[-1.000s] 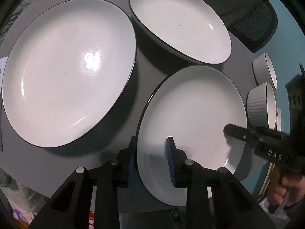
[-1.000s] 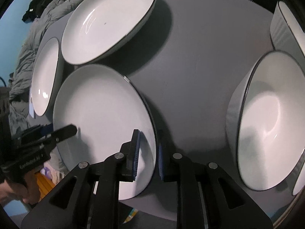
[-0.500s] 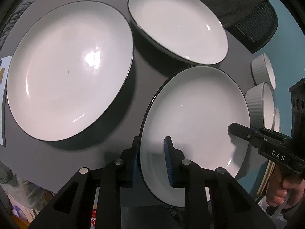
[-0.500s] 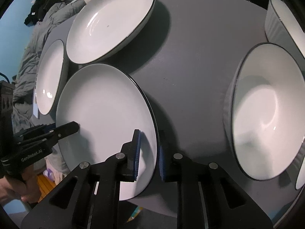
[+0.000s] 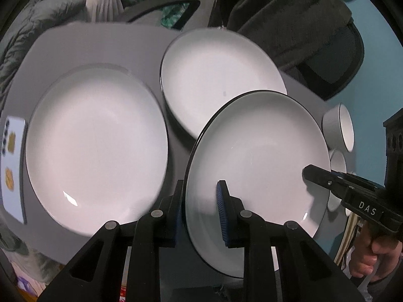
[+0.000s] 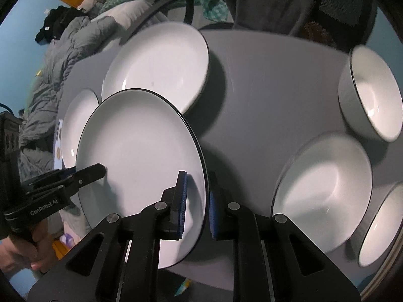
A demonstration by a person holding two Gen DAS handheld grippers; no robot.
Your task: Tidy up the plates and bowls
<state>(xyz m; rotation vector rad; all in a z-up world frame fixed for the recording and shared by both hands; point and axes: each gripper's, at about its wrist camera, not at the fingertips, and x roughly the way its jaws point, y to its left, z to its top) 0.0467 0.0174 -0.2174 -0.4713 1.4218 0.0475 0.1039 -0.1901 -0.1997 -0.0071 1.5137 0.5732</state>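
Note:
A white plate with a black rim (image 5: 259,156) is held up off the grey table between both grippers; it also shows in the right wrist view (image 6: 141,156). My left gripper (image 5: 200,214) is shut on its near-left rim. My right gripper (image 6: 196,201) is shut on the opposite rim and shows in the left wrist view (image 5: 325,178). A large white plate (image 5: 95,146) lies on the table at the left. A deeper plate (image 5: 216,75) lies behind the lifted one.
Several white bowls (image 6: 325,188) (image 6: 372,95) stand on the right side of the grey table (image 6: 272,88). A phone (image 5: 12,166) lies at the table's left edge. A dark chair with clothing (image 5: 289,12) stands behind the table.
Both grippers have lifted the held plate off the table and tilted it up. The views have pulled back, so the table and other dishes look farther away.

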